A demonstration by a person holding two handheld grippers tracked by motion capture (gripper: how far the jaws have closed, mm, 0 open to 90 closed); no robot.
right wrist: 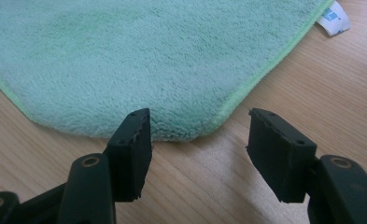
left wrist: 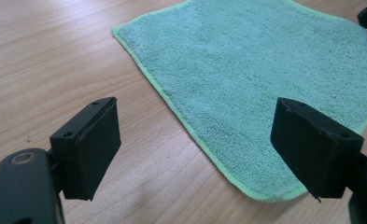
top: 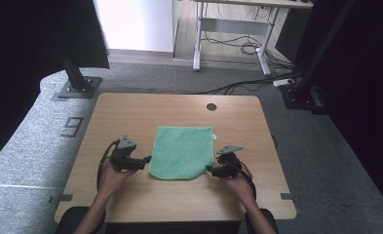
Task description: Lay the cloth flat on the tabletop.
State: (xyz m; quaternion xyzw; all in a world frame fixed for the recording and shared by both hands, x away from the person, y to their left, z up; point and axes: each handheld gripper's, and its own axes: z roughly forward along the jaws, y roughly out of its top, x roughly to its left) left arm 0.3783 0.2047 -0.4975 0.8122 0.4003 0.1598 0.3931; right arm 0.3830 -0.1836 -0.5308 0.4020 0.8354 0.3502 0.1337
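On the left, the left gripper rests low over the light wooden surface, its fingers spread wide with nothing between them. They point toward the near left corner of the green terry cloth, which lies just to their right; in the left gripper view the cloth's stitched edge runs diagonally between the two pads, close ahead but not yet reached.

The cloth lies flat at the middle of the surface, roughly square, with its near right corner folded or tucked so that the edge there is cut off at a slant. A small white label sticks out at its far right corner.

On the right, the right gripper faces that slanted near edge, fingers parted and empty, the cloth's hem just ahead of them. Both grippers stand about equally near, each at its own near corner, so the next move likely calls for a short push inward to catch the hem.
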